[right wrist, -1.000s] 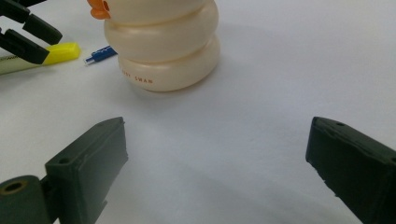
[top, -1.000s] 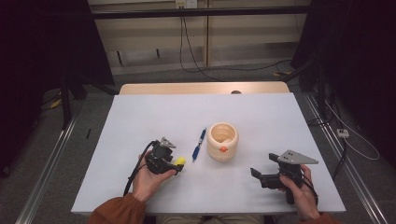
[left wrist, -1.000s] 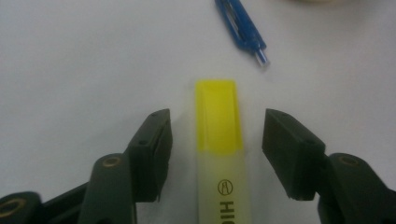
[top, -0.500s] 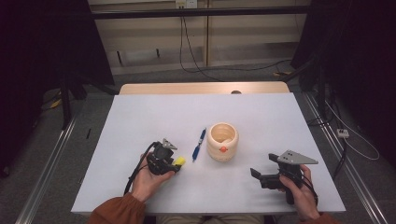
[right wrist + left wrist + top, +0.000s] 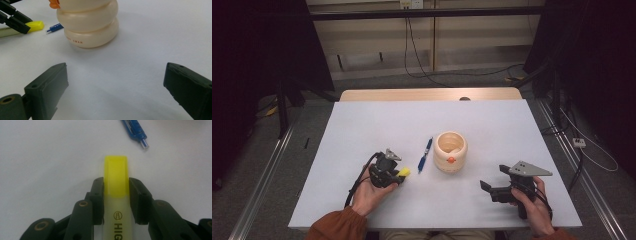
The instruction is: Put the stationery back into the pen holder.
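Left gripper (image 5: pixel 116 188): fingers (image 5: pixel 96 195) clamped on the highlighter (image 5: pixel 116 173), one on each side just behind the yellow cap. Highlighter lies low over the worktop (image 5: pixel 362 130), at 7 o'clock from the cup (image 5: pixel 450 151) in the high view; cap points toward 2 o'clock.

Change since a second ago: none to speak of. Left gripper, highlighter, pen (image 5: pixel 425 154) and cup sit as before; right gripper (image 5: pixel 488 189) too. Judgement: the grasp is settled and the lift has yet to begin; dropping the highlighter into the cup looks the likely next step.

Right gripper: fingers (image 5: pixel 47 82) wide apart, holding nothing, at 4 o'clock from the cup, well apart from it, aimed at it.

Pen: blue, flat on the worktop, between highlighter and cup, just beside the cup at its 9 o'clock, touching neither.

Cup: cream, ribbed in stacked rings, upright, mouth open upward.

View notes: left gripper view gives black lettering "HIG" on the highlighter barrel and the pen's tip at 1 o'clock, which the high view is too small to resolve. Right gripper view gives small print near the cup's base and an orange mark up its side. High view alone gives the cup's open mouth.
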Demonstrator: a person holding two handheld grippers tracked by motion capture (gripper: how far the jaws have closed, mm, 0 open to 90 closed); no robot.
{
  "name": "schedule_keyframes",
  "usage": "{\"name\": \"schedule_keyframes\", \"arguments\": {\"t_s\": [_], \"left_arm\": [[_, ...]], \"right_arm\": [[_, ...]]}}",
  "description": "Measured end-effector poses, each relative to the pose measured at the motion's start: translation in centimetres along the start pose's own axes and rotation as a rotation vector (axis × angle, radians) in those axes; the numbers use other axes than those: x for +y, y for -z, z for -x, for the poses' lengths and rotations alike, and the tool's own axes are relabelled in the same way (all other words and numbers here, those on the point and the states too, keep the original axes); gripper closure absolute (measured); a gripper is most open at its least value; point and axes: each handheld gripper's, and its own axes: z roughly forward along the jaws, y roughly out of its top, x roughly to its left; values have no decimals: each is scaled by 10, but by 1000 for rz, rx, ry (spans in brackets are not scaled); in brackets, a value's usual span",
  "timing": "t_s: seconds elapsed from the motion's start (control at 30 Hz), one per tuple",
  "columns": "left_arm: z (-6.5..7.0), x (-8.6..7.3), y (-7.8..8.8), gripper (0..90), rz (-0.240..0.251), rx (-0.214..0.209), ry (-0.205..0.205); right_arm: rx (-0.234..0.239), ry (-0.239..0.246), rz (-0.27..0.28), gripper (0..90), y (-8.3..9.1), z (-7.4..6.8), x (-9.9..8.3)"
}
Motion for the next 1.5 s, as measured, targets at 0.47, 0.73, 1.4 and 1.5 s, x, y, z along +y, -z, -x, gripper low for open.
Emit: {"name": "schedule_keyframes", "arguments": {"t_s": [0.47, 0.73, 1.4, 1.5], "left_arm": [[-2, -6, 9, 671, 122, -58, 90], [-1, -6, 16, 672, 181, -62, 69], [-1, -6, 37, 671, 430, -100, 28], [1, -5, 39, 671, 454, -99, 2]], "right_arm": [[0, -2, 2, 54, 0, 0, 0], [2, -6, 1, 55, 1, 0, 0], [6, -2, 16, 52, 1, 1, 1], [3, -5, 17, 49, 2, 1, 1]]}}
